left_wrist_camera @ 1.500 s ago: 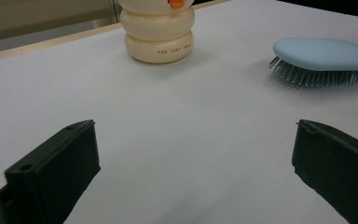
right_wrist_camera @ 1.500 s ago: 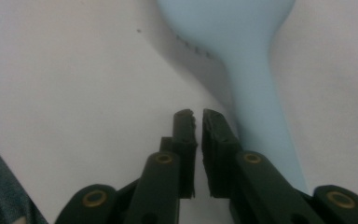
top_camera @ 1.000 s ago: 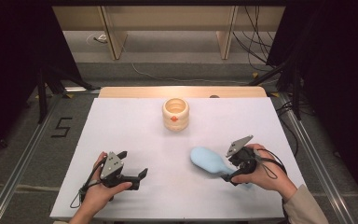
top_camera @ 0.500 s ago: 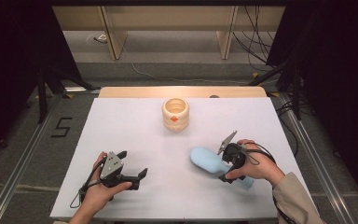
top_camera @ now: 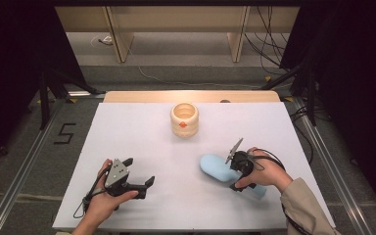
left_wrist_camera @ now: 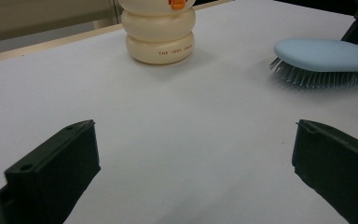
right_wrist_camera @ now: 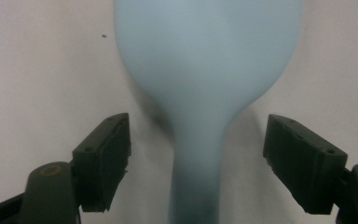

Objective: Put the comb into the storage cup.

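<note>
Hairbrush point(top_camera: 218, 168), pale blue, lies bristles down on the white table point(top_camera: 142, 137) toward its right edge and near side. We hold the right gripper point(right_wrist_camera: 196, 163) above the neck of the handle, jaws spread wide on either side and not touching it. Our left gripper point(top_camera: 144, 184) rests near the table's front left corner, jaws likewise apart with nothing between them. We see a cream ribbed jar point(top_camera: 184, 119) near the far edge, centred.
</note>
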Available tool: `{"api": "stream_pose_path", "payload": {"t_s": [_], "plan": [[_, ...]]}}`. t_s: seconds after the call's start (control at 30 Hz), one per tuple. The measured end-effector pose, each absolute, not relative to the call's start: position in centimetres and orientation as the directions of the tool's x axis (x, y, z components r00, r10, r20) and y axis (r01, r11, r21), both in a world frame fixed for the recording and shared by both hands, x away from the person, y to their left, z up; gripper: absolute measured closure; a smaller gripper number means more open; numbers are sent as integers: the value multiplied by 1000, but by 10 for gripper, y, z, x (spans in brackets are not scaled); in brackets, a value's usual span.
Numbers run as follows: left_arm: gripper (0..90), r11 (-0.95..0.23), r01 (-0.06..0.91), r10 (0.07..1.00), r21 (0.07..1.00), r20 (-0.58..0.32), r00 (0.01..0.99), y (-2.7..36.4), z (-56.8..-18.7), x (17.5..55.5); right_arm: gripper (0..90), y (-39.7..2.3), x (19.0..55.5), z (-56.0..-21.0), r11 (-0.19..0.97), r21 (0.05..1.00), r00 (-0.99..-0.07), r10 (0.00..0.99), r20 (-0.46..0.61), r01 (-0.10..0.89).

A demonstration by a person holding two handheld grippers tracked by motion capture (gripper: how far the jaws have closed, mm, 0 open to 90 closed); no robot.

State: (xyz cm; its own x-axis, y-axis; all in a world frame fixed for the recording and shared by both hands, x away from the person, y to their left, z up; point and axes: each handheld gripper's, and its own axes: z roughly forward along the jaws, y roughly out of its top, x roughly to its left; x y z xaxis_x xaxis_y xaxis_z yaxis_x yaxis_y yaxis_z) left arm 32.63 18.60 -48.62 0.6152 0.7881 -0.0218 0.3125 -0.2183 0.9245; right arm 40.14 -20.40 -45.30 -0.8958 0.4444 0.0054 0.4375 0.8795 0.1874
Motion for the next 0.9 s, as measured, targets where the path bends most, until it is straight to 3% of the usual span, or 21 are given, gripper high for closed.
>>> {"api": "stream_pose_path", "payload": {"t_s": [0.9], "plan": [[2, -218, 311, 787, 925, -22, 616, 185, -486, 326, 337, -200, 403, -459, 902, 156, -912, 409, -15, 402]]}}
